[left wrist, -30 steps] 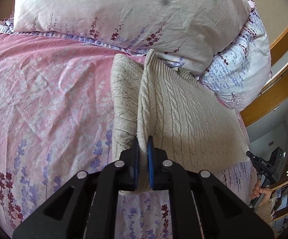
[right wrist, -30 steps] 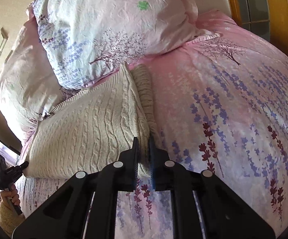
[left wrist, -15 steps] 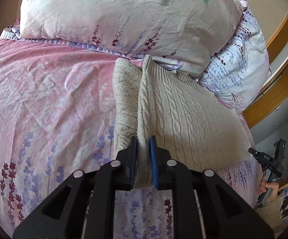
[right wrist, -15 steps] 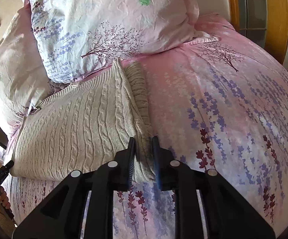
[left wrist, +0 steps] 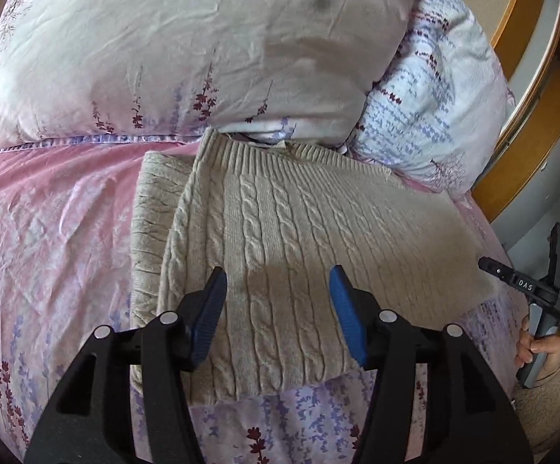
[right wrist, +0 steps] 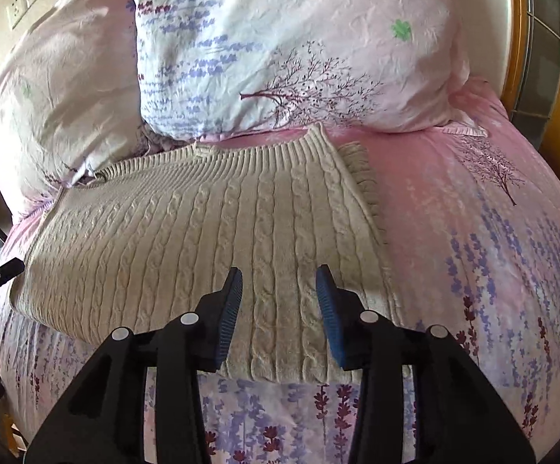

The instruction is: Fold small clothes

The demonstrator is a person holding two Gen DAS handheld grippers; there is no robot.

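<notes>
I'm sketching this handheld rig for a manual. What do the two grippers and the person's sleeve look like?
Both the left gripper and the right gripper are black, angular frames with silver round bolts and cut-out slots. Their fingers carry ribbed blue pads. The right one, seen from the side, bears white "DAS" lettering. The sleeve is beige and fuzzy.

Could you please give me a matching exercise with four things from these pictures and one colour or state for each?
Things:
1. sweater
2. bed cover
3. left claw
4. wall socket

Descriptions:
A. pink with purple flowers
B. open above the knit
C. beige, folded
D. upper left, behind the pillows

Pairs: 1-C, 2-A, 3-B, 4-D
</notes>
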